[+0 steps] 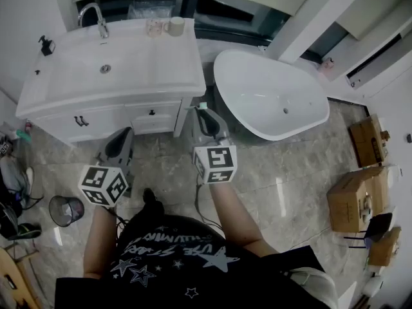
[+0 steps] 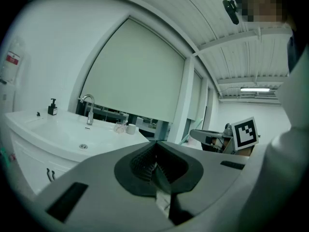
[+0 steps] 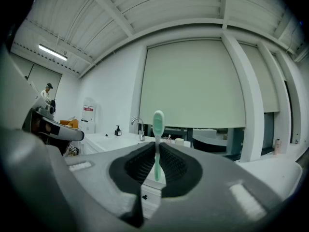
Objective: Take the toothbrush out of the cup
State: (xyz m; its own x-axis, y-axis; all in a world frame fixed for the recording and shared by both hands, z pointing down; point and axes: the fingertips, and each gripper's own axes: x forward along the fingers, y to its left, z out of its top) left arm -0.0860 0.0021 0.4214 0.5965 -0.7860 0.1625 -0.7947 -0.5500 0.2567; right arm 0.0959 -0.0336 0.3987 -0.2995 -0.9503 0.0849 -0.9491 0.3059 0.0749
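Green toothbrush [image 3: 157, 124] pinched upright between my right gripper [image 3: 157, 151] jaws; left gripper [image 2: 155, 161] jaws closed, empty. Risk: thin handle slips if grip slackens.

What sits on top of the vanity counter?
A faucet, a dark pump bottle, a clear cup and a cream mug. The cups' insides are too small to make out; the toothbrush is clamped in the right gripper.

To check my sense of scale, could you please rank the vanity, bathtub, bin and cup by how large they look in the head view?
1. vanity
2. bathtub
3. bin
4. cup, which stands farther from the camera than the bin, so this gap may be overstated.
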